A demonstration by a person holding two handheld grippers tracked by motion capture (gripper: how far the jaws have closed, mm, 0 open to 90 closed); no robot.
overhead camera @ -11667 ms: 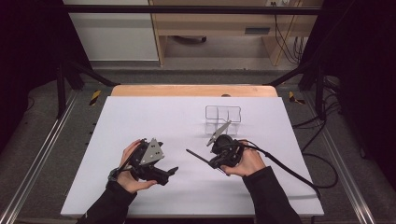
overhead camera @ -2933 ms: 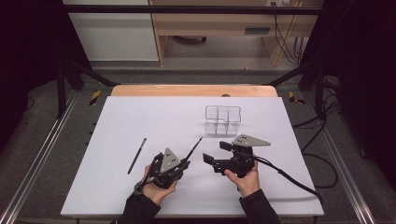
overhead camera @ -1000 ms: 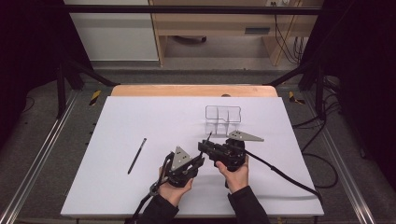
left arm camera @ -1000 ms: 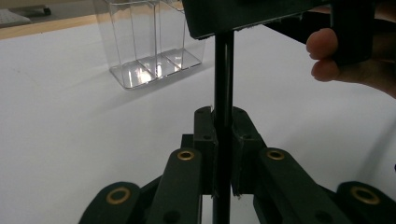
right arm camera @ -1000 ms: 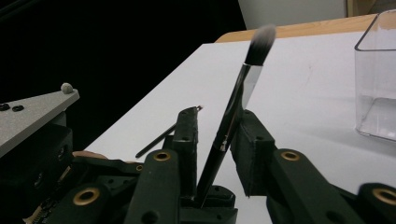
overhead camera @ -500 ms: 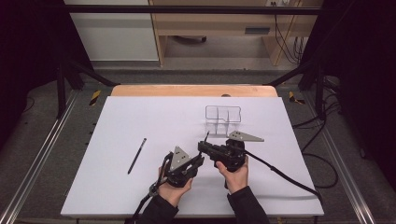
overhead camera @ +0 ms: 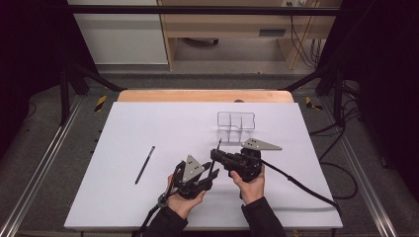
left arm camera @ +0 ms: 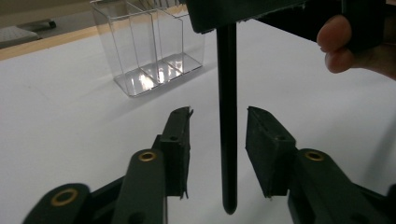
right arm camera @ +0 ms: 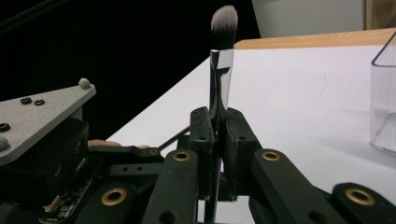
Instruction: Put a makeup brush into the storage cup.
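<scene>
The makeup brush (right arm camera: 221,70) stands upright between the two grippers near the front middle of the table, its pale bristle tip up, a shiny metal ferrule below it and a slim black handle (left arm camera: 227,116) hanging down. The right gripper (right arm camera: 218,140) is clamped on the brush just under the ferrule, both pads pressed to it. The left gripper (left arm camera: 218,149) has let go: its jaws have just been opening, and the handle now hangs in the gap between the pads with clear space on either side. In the high view the left gripper (overhead camera: 207,175) and right gripper (overhead camera: 216,155) sit close together, each in a hand, forearms in dark sleeves coming up from the near edge. No brand, label or writing can be read on the brush, the grippers or anything else. Just beyond the grippers stands a clear plastic organizer (overhead camera: 236,126) with divided compartments, upright on the table. Well to the left lies a second thin dark brush or pencil (overhead camera: 145,164), flat on the surface; which it is cannot be told. The table (overhead camera: 148,123) is covered in plain white, with a strip of bare wood along its far edge. Round it run metal rails on a grey floor, black frame struts and dark curtains at both sides, cables trailing at the right, and pale wooden furniture against the back wall.
</scene>
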